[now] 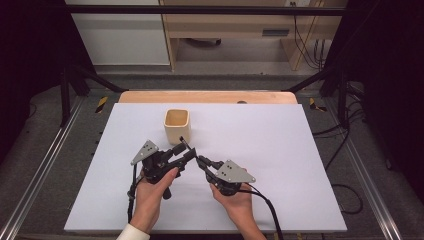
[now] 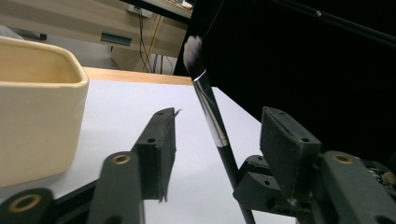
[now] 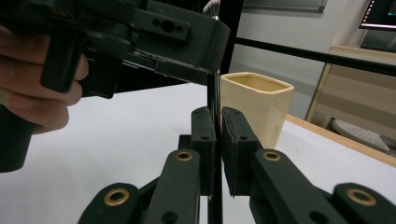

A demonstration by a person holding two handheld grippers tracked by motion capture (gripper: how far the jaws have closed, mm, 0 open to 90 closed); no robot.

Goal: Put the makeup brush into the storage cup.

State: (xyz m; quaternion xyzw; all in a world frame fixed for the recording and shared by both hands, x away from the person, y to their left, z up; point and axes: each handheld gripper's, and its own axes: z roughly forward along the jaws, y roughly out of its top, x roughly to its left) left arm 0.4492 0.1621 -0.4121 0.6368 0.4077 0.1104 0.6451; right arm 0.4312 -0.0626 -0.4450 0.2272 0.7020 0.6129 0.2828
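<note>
My right gripper pinches a slim black makeup brush upright — soft white bristles; left gripper fingers spread around it, glossy cream square cup nearby.

In the right gripper view, the left claw crosses in front of the slim black-handled makeup brush, hiding its upper handle; only a scrap of pale bristle peeks above. The brush's lower end runs off the bottom edge in both gripper views. In the left gripper view, the cream square ceramic cup is cut by the left edge. From the high view the brush is too small to make out clearly.
</note>
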